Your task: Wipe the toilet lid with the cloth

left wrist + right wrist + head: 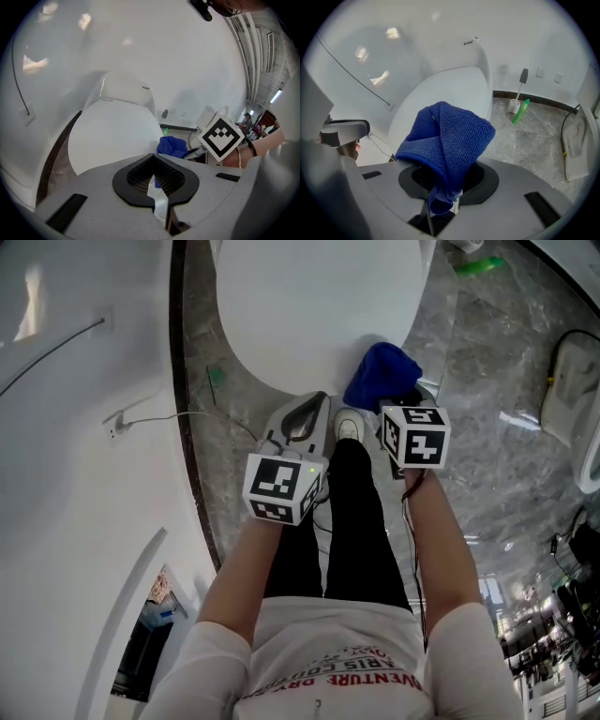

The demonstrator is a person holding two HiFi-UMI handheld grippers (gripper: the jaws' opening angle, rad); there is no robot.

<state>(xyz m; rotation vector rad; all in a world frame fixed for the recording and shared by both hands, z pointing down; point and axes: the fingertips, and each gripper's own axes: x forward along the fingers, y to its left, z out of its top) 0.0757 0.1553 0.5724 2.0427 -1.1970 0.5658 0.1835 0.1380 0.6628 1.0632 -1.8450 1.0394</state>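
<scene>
Marble floor (487, 456) | toilet lid (309, 306) | right tool (442, 194) clamps blue cloth (450, 136) | left tool (153, 180) closed, empty

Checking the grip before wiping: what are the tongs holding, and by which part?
The right tongs pinch the blue cloth by a bunched lower fold; left tongs hold nothing.

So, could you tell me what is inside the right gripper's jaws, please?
The right gripper pinches a fold of the blue cloth; the bunched cloth hides part of the toilet lid behind.
</scene>
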